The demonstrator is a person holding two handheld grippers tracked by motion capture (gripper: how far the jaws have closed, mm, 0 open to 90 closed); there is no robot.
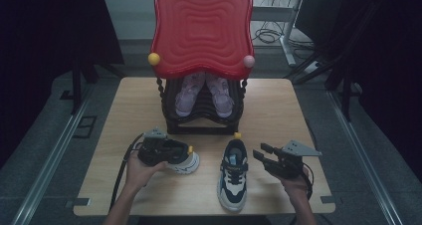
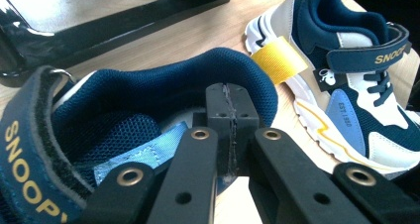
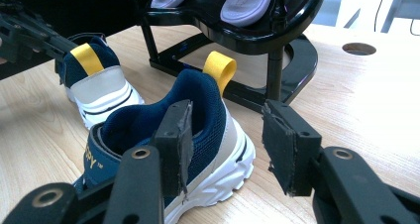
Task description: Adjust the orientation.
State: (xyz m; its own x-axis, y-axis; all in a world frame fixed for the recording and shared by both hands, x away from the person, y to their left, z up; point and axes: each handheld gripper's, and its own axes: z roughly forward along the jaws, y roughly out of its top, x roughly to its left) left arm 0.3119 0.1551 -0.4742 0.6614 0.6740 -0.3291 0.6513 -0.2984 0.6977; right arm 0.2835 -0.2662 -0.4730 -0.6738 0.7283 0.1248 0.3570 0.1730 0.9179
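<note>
So the black shoe rack [image 1: 201, 116] is sitting mid-table with a pair of pale sandals [image 1: 204, 93] on it, and both navy sneakers are lying in front of it. The left gripper [image 2: 228, 130] is poking into the left sneaker [image 1: 185, 161], jaws pressed tight together inside the collar, with nothing visibly pinched. The right sneaker [image 1: 234, 174] is sitting just in front of the rack's right post, toe pointing at the near table edge [image 1: 199, 212]. The right gripper [image 3: 225, 144] is hanging beside it, jaws spread, one pad overlapping its collar, the other over bare wood. Plenty of open tabletop right of the rack.
</note>
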